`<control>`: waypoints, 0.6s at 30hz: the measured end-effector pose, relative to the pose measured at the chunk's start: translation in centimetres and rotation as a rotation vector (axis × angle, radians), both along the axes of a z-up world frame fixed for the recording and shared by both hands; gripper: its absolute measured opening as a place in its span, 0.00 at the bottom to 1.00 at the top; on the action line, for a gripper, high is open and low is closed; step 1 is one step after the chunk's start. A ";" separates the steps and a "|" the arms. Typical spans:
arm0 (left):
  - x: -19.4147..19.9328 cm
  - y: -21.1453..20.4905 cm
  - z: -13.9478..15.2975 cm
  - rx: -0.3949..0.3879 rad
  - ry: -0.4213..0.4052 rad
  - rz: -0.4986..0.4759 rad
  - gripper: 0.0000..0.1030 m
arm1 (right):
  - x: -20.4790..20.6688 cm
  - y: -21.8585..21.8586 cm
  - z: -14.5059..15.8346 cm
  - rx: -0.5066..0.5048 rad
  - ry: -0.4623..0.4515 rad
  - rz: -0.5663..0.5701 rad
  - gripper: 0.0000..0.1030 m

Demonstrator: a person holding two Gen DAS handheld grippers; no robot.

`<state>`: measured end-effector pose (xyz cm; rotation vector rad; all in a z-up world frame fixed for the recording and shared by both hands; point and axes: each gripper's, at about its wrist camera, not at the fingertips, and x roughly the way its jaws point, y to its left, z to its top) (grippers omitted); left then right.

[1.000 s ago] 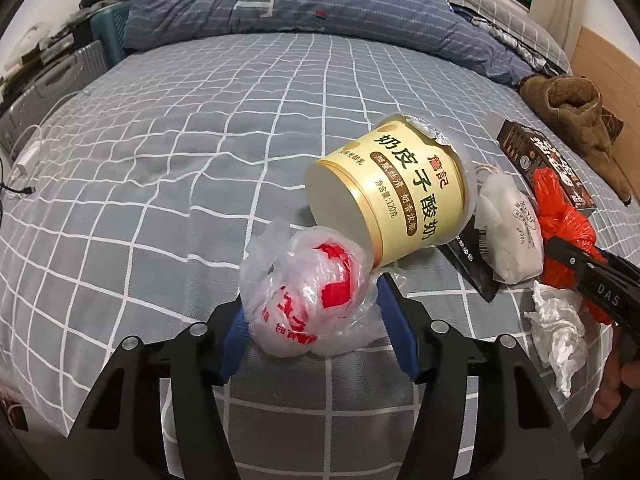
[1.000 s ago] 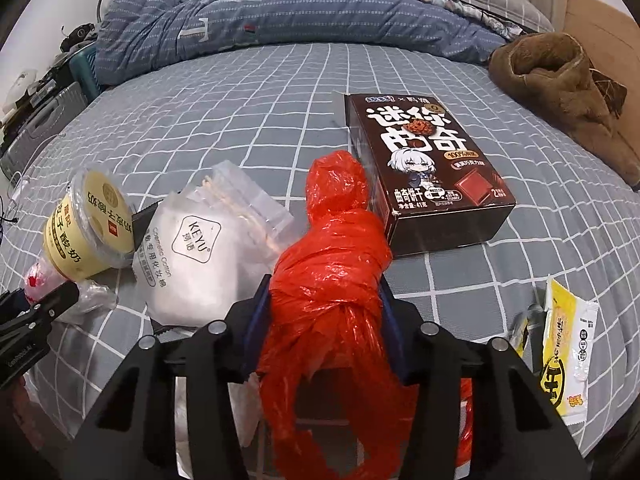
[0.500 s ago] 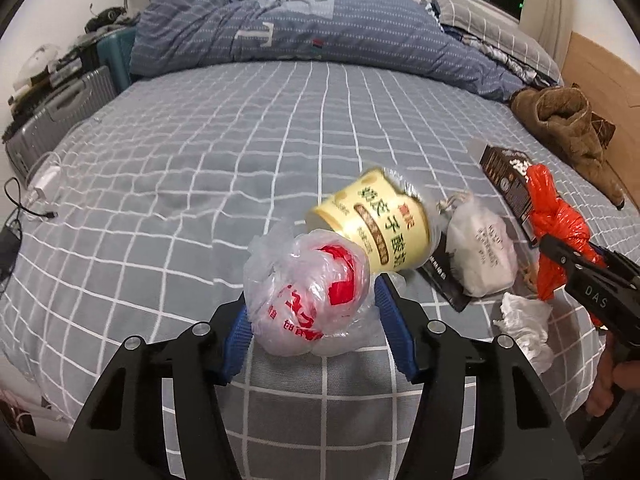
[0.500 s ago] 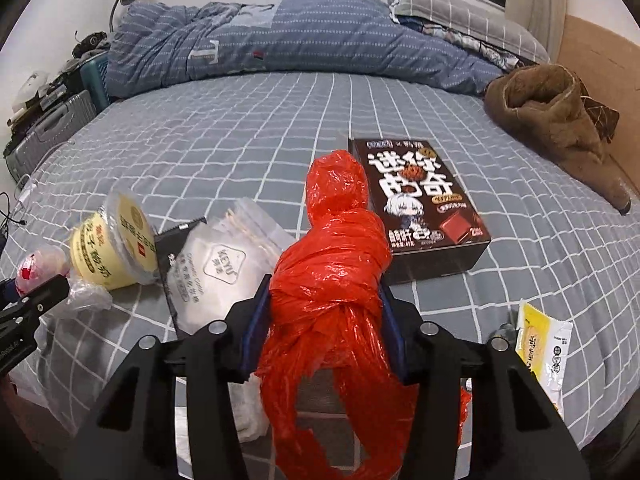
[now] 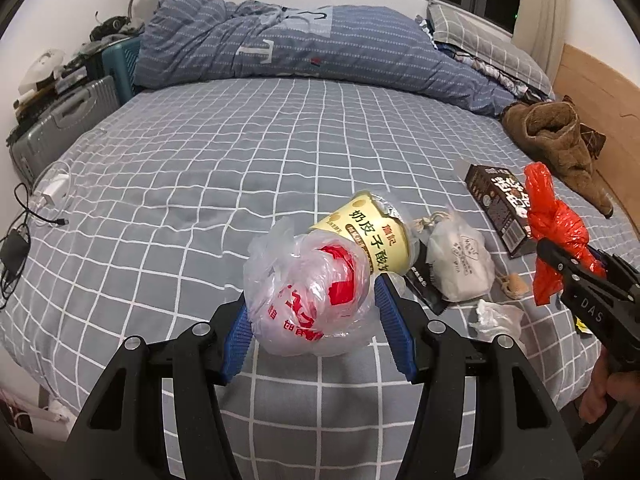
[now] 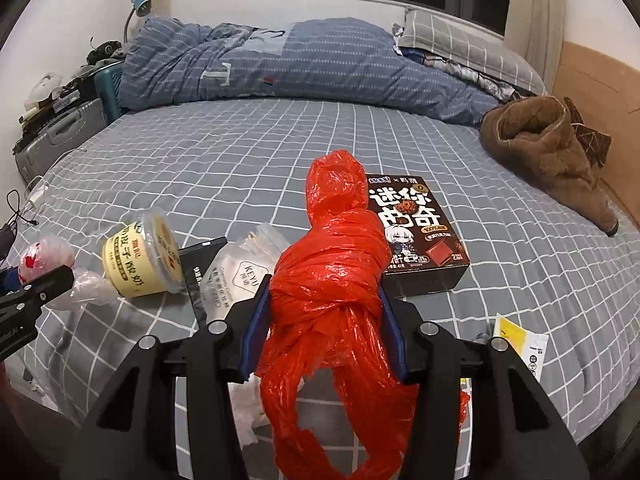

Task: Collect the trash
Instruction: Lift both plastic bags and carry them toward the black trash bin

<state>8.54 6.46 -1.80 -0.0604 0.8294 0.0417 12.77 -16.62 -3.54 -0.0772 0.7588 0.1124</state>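
We are gripping a crumpled clear bag (image 5: 308, 300) in our left gripper (image 5: 316, 322) and pinching an upright knotted red bag (image 6: 332, 276), long axis vertical, in our right gripper (image 6: 325, 330), both half-open, above the bed (image 5: 168, 184).

Bed sheet (image 5: 208, 184) grey with white grid lines. Duvet (image 5: 304, 48) blue with fine pale stripes; pillow (image 5: 484, 44) grey, white check. Crumpled bag (image 5: 308, 296) clear-white with red print. Tied bag (image 6: 336, 264) bright red-orange. Yogurt tub (image 5: 372, 240) cream-yellow, dark lettering. Snack box (image 6: 416, 236) dark brown, white characters. Garment (image 6: 548, 152) brown. Hand-held gripper pads (image 5: 394, 320) blue, frames black.
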 end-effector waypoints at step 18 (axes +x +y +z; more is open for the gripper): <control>-4.4 -2.6 0.4 -0.015 -0.013 -0.058 0.55 | -3.7 0.0 1.6 0.009 -0.029 0.019 0.45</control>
